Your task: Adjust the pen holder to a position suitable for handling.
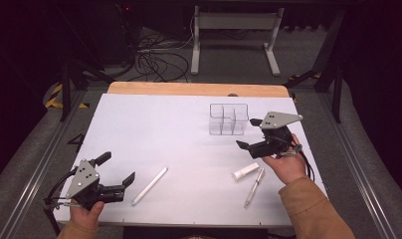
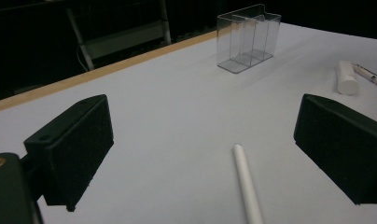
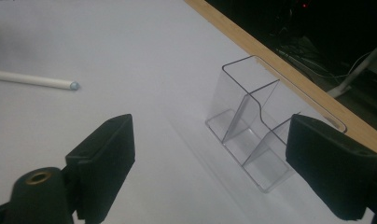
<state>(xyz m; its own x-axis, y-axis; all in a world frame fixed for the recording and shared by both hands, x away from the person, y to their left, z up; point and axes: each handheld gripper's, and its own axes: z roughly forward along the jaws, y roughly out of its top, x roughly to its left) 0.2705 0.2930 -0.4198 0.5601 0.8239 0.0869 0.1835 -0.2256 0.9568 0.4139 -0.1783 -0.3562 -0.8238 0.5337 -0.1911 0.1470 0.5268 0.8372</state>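
While a white sheet covers the table [image 1: 154, 124], a clear plastic organizer [image 1: 228, 119] with upright dividers stands right of centre in the high view, compartments bare. Lower down lie a long white stick [image 1: 149, 186], a slim pen [image 1: 253, 187] and a stubby white tube [image 1: 245, 172]. Right gripper [image 1: 249, 133], jaws spread, hovers just beside the organizer; left gripper [image 1: 117, 169], spread too, sits lower left.
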